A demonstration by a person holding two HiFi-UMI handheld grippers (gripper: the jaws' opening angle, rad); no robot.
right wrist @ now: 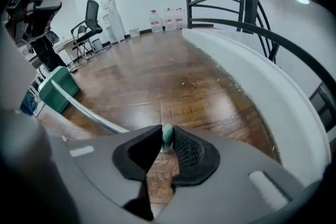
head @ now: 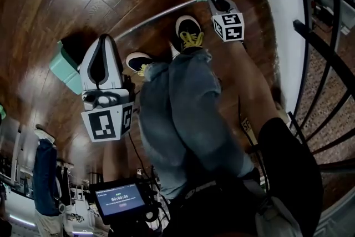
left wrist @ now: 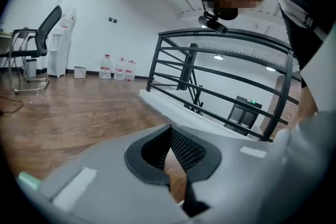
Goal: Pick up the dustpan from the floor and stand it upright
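The dustpan lies on the wooden floor, its green pan (head: 62,66) at the left and its long metal handle (head: 158,16) running up to the right. My right gripper (head: 209,0) is at the handle's far end, shut on the green end cap (right wrist: 167,135), which sits between the pad tips. From there the pole (right wrist: 86,112) leads back to the pan (right wrist: 56,89). Above the pan in the head view hangs my left gripper (head: 104,39), its jaws together at the tips. Nothing is between them in the left gripper (left wrist: 169,131) view.
The person's legs in jeans and two shoes (head: 188,31) stand between the grippers, beside the pole. A white curved ledge (head: 280,14) and black railing (head: 327,64) border the right side. An office chair (left wrist: 37,47) and water bottles (left wrist: 118,68) stand far off by the wall.
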